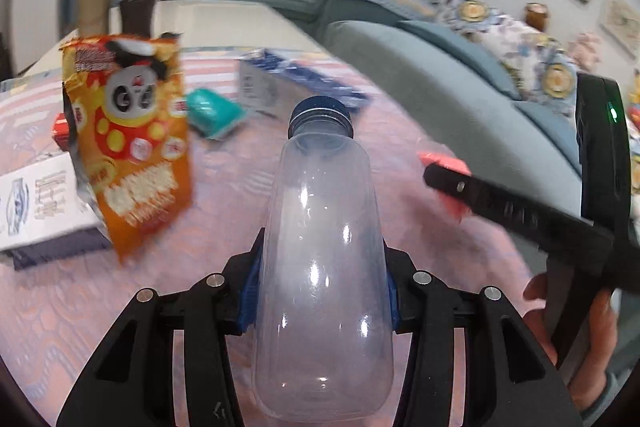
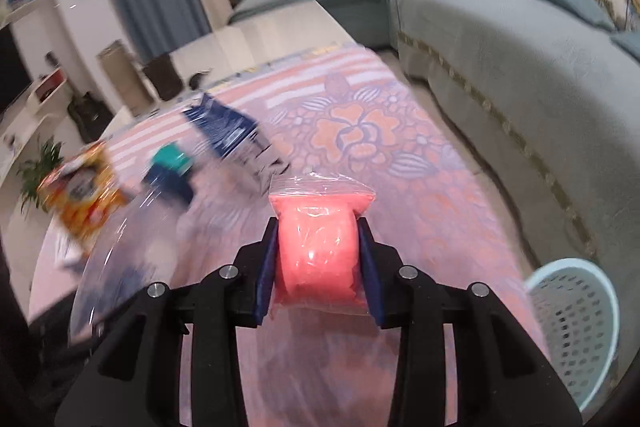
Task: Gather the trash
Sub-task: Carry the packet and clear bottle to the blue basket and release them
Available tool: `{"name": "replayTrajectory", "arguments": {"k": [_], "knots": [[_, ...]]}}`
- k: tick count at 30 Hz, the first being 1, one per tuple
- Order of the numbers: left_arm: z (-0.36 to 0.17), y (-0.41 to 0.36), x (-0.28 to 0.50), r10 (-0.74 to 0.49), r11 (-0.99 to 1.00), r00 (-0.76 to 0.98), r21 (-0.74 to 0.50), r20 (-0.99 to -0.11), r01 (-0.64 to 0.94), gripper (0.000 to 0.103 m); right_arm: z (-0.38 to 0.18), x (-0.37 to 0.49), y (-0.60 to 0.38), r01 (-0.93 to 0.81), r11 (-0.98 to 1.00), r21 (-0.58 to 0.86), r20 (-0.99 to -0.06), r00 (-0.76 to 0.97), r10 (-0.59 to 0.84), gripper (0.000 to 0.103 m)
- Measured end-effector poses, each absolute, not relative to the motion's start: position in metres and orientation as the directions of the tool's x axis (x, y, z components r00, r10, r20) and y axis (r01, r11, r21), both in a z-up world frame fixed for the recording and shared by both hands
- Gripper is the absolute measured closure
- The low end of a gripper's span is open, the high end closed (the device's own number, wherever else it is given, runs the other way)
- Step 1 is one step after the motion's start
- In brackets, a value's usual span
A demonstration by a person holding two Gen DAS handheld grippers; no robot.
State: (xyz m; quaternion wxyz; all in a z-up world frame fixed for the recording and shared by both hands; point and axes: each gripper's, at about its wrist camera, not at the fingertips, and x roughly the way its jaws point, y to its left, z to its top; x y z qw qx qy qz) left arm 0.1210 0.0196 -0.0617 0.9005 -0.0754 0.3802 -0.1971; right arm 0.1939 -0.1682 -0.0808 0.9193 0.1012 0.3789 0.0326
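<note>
Gripping a clear, dark-capped bottle (image 1: 320,267), the left hand-held gripper (image 1: 322,291); the right (image 2: 318,263) pinches a pink packet (image 2: 320,247).

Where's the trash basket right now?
Right wrist view, bottom right corner: the light blue perforated basket stands on the floor at the sofa's base, right of the right gripper holding the pink packet.

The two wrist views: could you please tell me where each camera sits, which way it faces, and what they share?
Left wrist: sits behind the left gripper, looking along its jaws, shut on a clear bottle, toward the rug and sofa; the person's right hand shows.
Right wrist: sits behind the right gripper, jaws shut on a pink packet, facing the rug; a blue basket lower right.
Shared: orange snack bag, teal packet, the bottle, the pink packet.
</note>
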Motion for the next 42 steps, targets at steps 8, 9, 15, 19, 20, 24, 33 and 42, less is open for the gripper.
{"name": "replayTrajectory", "arguments": {"k": [8,9,15,19,20,24,33,42], "knots": [[-0.018,-0.046,0.073,-0.590,0.804,0.572,-0.347,-0.570,0.484,0.058,-0.046,0.095,-0.217,0.109,0.977,0.184,-0.634,0.772,0.033,0.069],[-0.012,-0.059,0.069,-0.610,0.787,0.556,-0.347,-0.565,0.510,0.058,-0.041,0.083,-0.229,0.135,0.974,0.185,-0.626,0.780,0.011,0.069],[0.005,-0.133,0.050,-0.683,0.707,0.488,-0.324,-0.544,0.629,0.058,-0.030,0.042,-0.297,0.279,0.933,0.225,-0.609,0.788,-0.089,0.069],[0.002,-0.179,0.047,-0.710,0.658,0.430,-0.309,-0.558,0.686,0.058,-0.041,0.029,-0.346,0.391,0.887,0.248,-0.638,0.754,-0.155,0.069],[-0.004,-0.192,0.047,-0.713,0.647,0.409,-0.310,-0.570,0.696,0.058,-0.047,0.026,-0.358,0.422,0.871,0.251,-0.654,0.738,-0.169,0.069],[-0.037,-0.229,0.057,-0.707,0.618,0.317,-0.334,-0.632,0.712,0.058,-0.078,0.021,-0.396,0.499,0.825,0.265,-0.709,0.681,-0.184,0.069],[-0.094,-0.263,0.076,-0.662,0.621,0.213,-0.366,-0.719,0.693,0.042,-0.136,0.027,-0.425,0.568,0.767,0.297,-0.794,0.593,-0.132,0.056],[-0.081,-0.239,0.079,-0.691,0.626,0.251,-0.389,-0.678,0.676,0.040,-0.130,0.015,-0.427,0.567,0.766,0.303,-0.776,0.614,-0.147,0.052]]}}
